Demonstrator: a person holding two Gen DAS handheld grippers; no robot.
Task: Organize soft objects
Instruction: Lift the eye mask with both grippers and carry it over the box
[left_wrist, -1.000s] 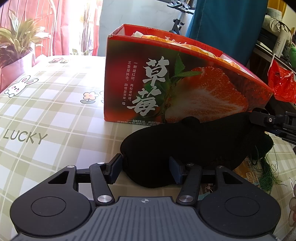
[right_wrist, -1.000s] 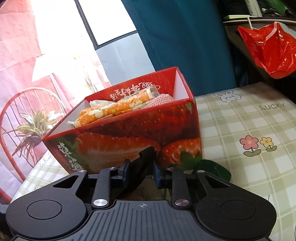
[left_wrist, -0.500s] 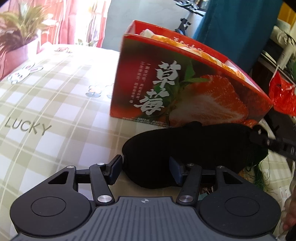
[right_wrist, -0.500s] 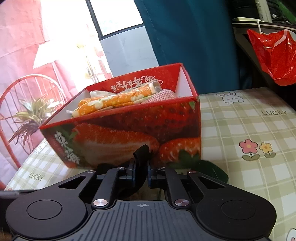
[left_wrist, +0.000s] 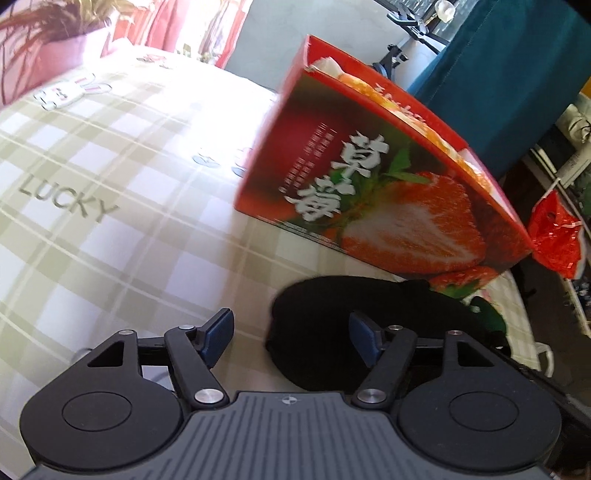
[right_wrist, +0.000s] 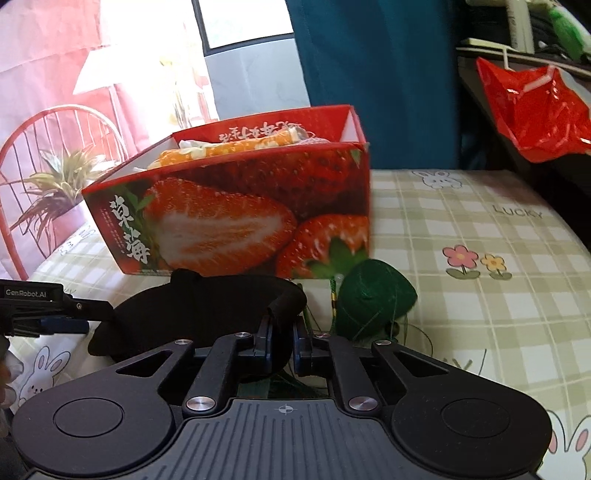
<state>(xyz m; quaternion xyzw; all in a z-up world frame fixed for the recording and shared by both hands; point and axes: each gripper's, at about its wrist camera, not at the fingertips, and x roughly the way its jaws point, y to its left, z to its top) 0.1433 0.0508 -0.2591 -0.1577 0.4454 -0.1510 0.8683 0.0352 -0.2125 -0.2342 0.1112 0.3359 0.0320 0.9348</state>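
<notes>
The box (right_wrist: 236, 206) already holds some cloths, but the black eye mask (right_wrist: 207, 310) lies on the counter (right_wrist: 480, 280) near it, right gripper (right_wrist: 283, 341) pinching its edge, left gripper (left_wrist: 291, 332) opening around it.

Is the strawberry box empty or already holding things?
Holding things. The strawberry box stands open-topped, and an orange patterned cloth plus paler fabric show above its rim.

Eye mask (right_wrist: 192, 314) on table (right_wrist: 498, 302) before box (right_wrist: 236, 221) (cloths inside); yarn ball (right_wrist: 373, 295) right.
</notes>
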